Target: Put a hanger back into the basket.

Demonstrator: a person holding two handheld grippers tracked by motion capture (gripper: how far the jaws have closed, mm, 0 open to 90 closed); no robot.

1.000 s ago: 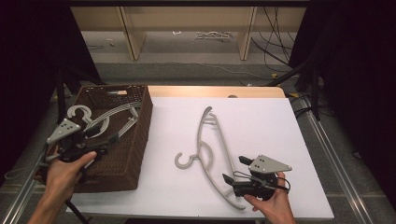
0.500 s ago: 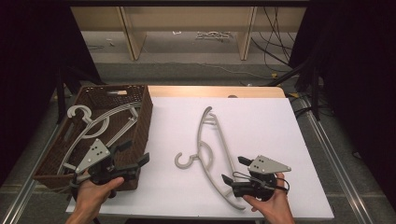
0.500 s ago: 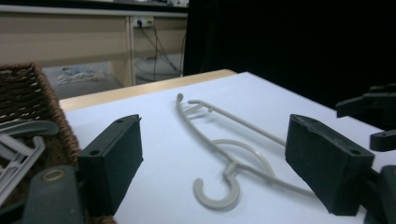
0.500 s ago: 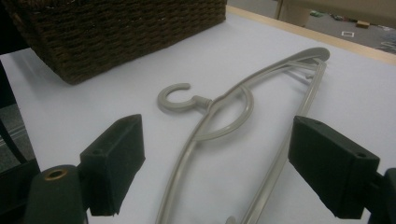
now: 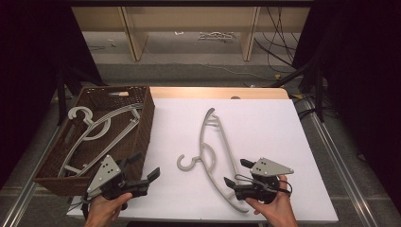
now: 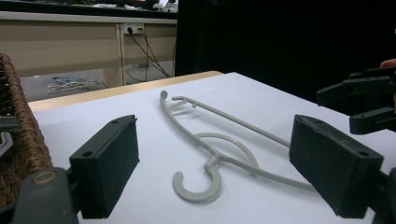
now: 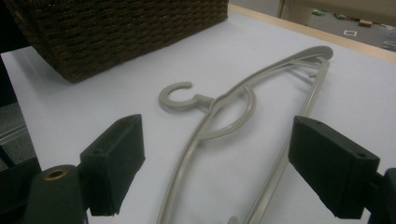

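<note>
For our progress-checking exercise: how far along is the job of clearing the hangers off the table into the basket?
Done: one hanger lies in the wicker basket. In hand: nothing; the left gripper and right gripper are both open, either side of the second hanger. Left: that hanger lies on the white table, to be gripped and put in.

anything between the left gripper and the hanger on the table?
No, bare white table only. The left gripper view looks between the open left gripper fingers straight at the grey hanger, its hook nearest, with nothing in between.

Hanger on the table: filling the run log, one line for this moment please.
hanger: flat on table | left gripper: open, empty | right gripper: open beside hanger | basket: holds another hanger
</note>
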